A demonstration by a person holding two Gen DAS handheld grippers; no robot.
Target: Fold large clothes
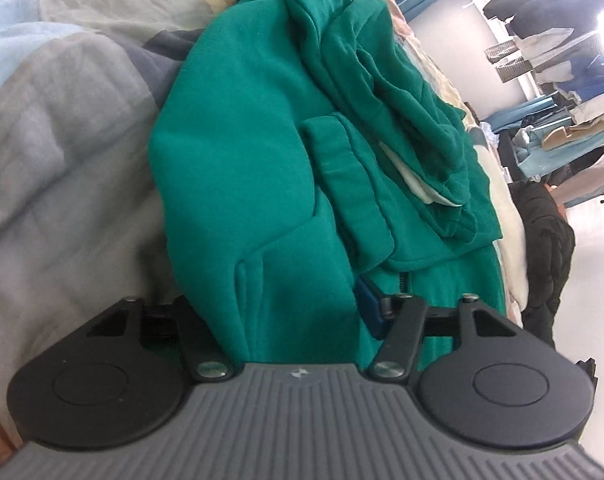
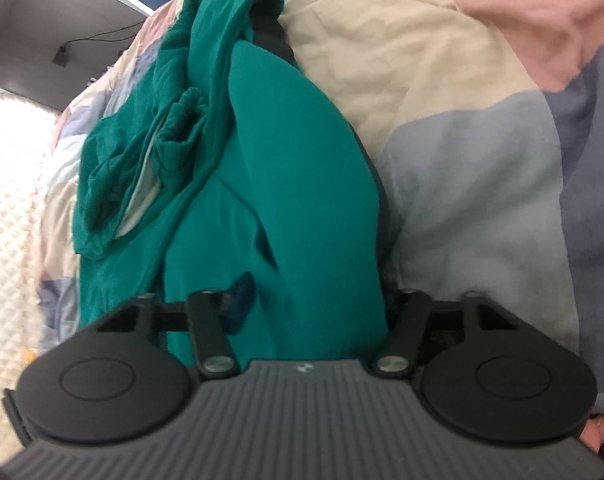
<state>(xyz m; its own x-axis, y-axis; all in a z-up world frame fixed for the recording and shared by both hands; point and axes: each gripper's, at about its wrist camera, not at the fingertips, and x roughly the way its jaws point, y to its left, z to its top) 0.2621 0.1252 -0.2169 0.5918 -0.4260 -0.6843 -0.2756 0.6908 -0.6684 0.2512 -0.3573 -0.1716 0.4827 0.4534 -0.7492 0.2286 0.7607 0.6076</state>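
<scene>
On the bed, over a patchwork quilt of cream, pink, grey and pale blue, lies the green fleece jacket I am folding. I judge it soft, thick and limp: light enough to lift, but it will sag and slump wherever I leave it unsupported, and its bulk will resist a crisp crease. The best hold, I think, is the doubled lower edge, taken at two spread points so the cloth hangs evenly. My left gripper has that edge between its fingers, with one blue pad against the cloth beside the zip; it looks clamped on the fabric. My right gripper likewise has a thick fold of green between its fingers, its blue pad pressed into it. The jacket is a deep teal, matte and fuzzy, with a slanted pocket slit, ribbed cuffs and a pale lining showing where a bunched part lies heaped on top.
</scene>
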